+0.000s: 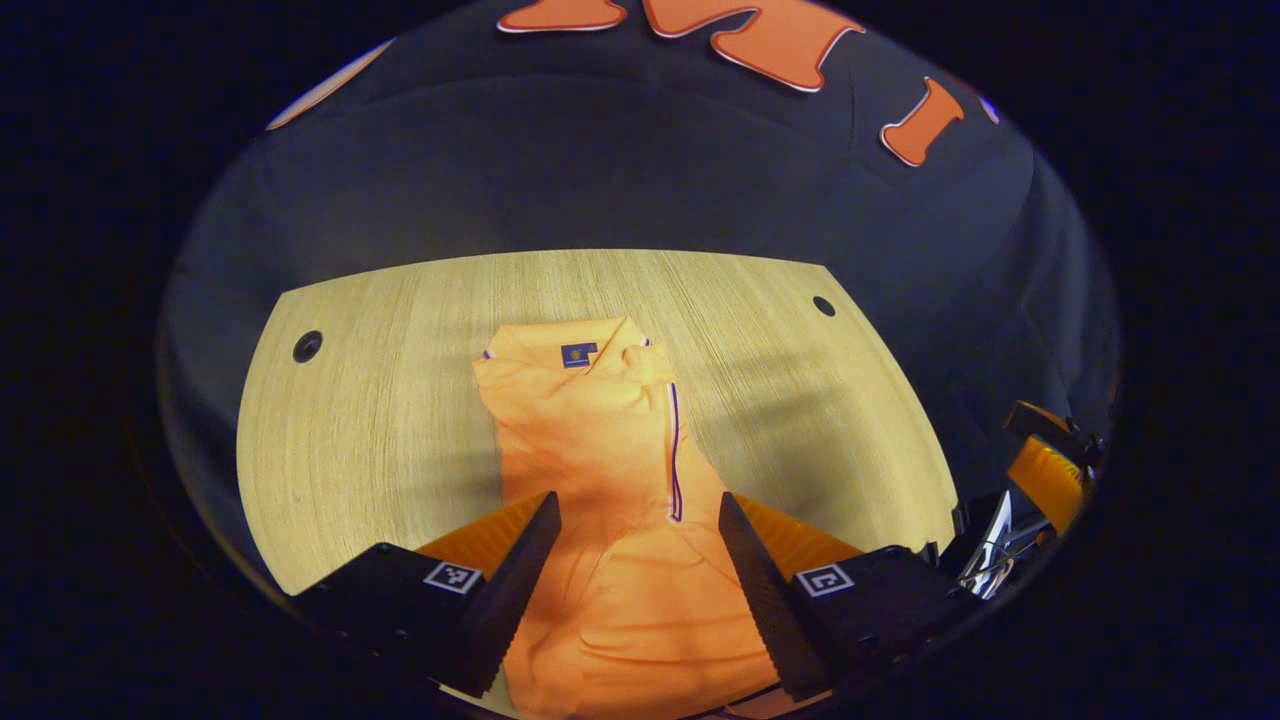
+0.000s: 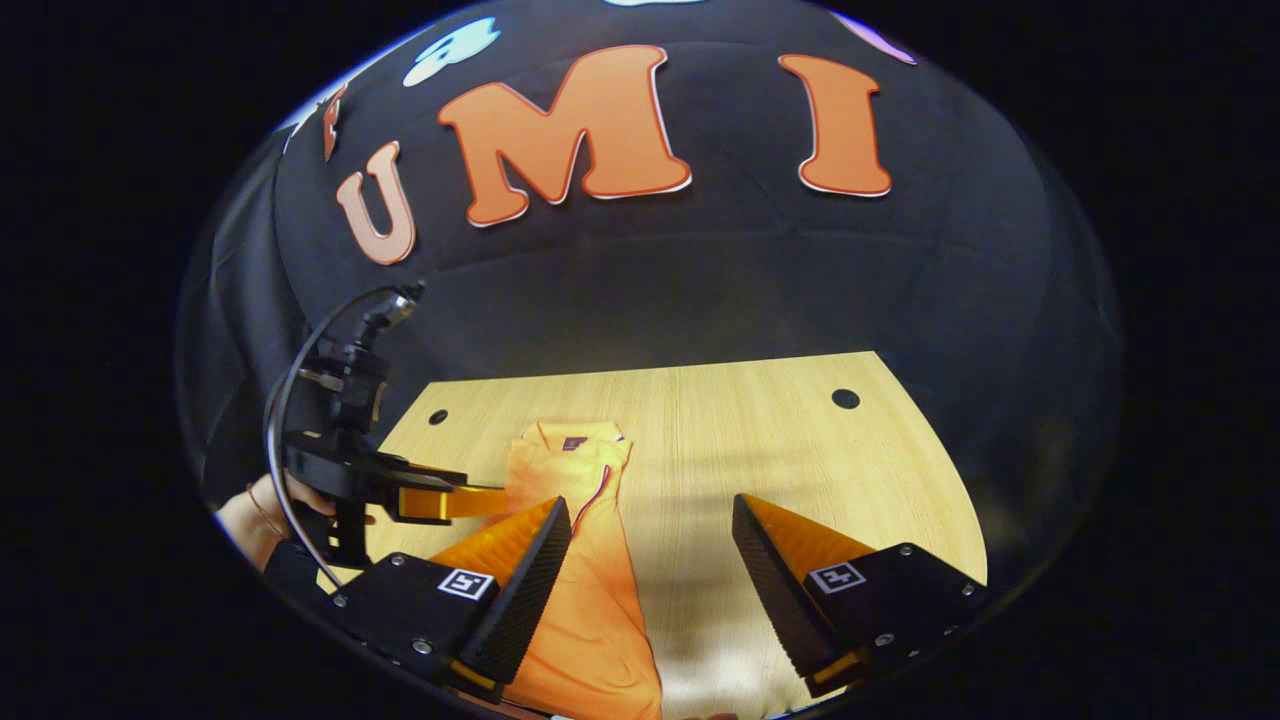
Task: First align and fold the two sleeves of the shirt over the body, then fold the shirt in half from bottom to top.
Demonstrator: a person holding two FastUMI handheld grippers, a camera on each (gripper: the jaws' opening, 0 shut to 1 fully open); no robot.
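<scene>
Orange shirt (image 1: 610,470) lies narrow on the wooden table (image 1: 380,400) — beneath the left gripper (image 1: 638,545), jaws wide, and just left of the right gripper (image 2: 650,550), also wide.

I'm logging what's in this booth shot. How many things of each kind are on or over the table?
Shirts: 1, the orange shirt lying on the wooden table
Grippers: 2, the left gripper and the right gripper, both open
Holes in the tabletop: 2
Total: 5
</scene>
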